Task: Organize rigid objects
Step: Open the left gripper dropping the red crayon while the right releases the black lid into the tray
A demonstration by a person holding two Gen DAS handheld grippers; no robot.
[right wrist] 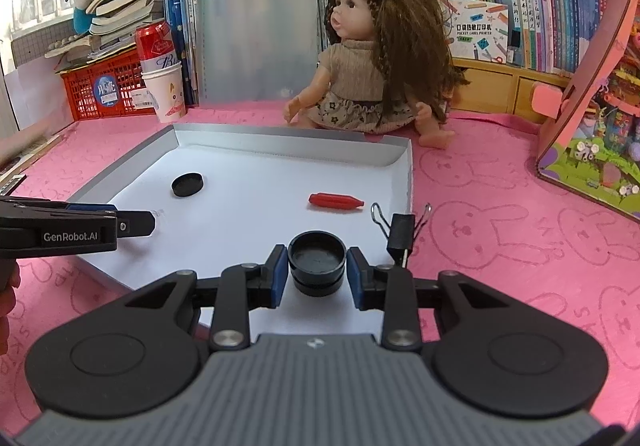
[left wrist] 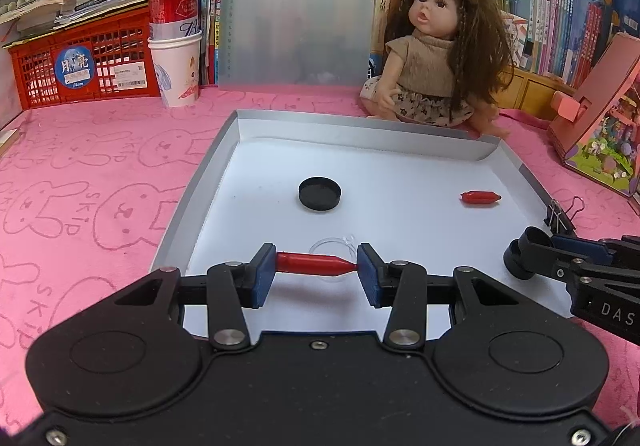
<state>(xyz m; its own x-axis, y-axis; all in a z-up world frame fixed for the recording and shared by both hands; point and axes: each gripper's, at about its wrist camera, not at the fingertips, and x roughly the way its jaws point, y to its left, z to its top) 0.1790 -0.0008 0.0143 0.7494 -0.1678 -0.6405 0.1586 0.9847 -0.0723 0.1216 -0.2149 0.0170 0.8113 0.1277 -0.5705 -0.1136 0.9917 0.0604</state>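
Both two-finger grippers tilt downward side by side — the left gripper (left wrist: 316, 269) clamps a red bullet-shaped plastic capsule (left wrist: 316, 263) endwise between its blue pads, the right gripper (right wrist: 317, 269) squeezes a black round lidded jar (right wrist: 317, 261).

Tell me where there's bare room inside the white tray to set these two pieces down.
The widest bare patch of the white tray lies along its far wall, behind the black lid and the loose red piece. The strip between those two is free too. The near edge is crowded: both claws work there, and a binder clip sits at the near right edge.
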